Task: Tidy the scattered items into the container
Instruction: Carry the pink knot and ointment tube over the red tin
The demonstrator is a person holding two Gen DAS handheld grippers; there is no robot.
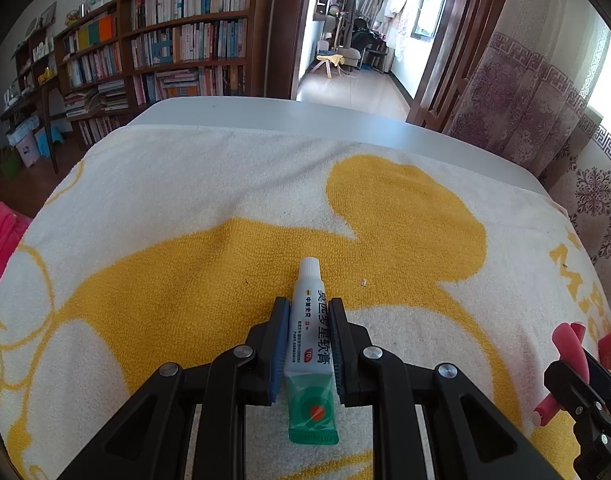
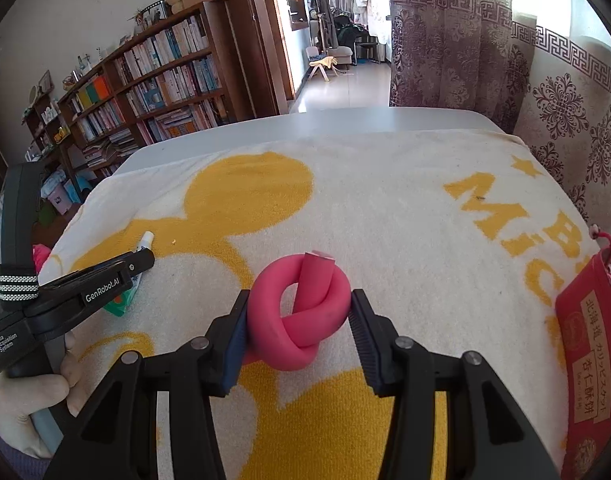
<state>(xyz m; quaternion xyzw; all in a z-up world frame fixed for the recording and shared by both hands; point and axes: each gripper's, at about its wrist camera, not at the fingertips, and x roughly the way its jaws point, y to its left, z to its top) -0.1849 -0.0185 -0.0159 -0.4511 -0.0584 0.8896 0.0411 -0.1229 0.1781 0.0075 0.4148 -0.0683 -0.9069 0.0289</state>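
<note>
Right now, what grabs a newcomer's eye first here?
The knotted pink foam roller squeezed in the right gripper over the yellow-and-white towel. Next, the ointment tube clamped in the left gripper. A red biscuit box sits at the towel's right edge.

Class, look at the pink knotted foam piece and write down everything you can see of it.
The pink foam knot is a soft-looking, smooth, matte tube tied in a single loose knot, one cut end pointing up and away. It sits between the fingers of the right claw, which press on its left and right sides, above the yellow-and-white towel. Whether it touches the towel cannot be told.
</note>
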